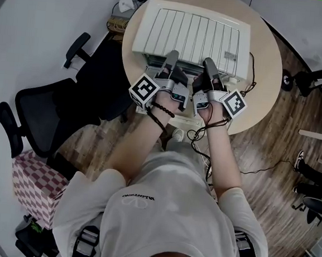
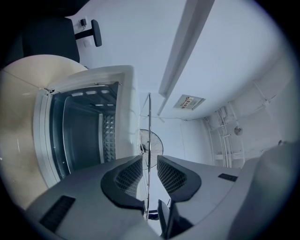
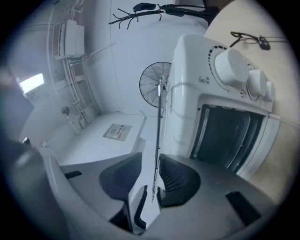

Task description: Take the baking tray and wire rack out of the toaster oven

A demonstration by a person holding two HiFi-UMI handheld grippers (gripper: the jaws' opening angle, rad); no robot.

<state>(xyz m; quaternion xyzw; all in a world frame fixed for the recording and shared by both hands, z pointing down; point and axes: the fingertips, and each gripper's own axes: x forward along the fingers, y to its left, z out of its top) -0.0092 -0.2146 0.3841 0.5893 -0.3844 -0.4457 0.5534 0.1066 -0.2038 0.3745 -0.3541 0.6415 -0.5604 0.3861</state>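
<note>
Over near edge of round beige table (image 1: 267,67): left gripper (image 2: 149,176) and right gripper (image 3: 151,180), jaws parted around thin metal wire rack (image 2: 149,122); pads not clamping; presumably to leave it atop white toaster oven (image 3: 192,61).

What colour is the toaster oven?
The toaster oven is white; the head view shows it best.

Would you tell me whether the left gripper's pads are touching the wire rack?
Apart: the left gripper view shows the wire rack edge-on between the pads, a gap on each side.
</note>
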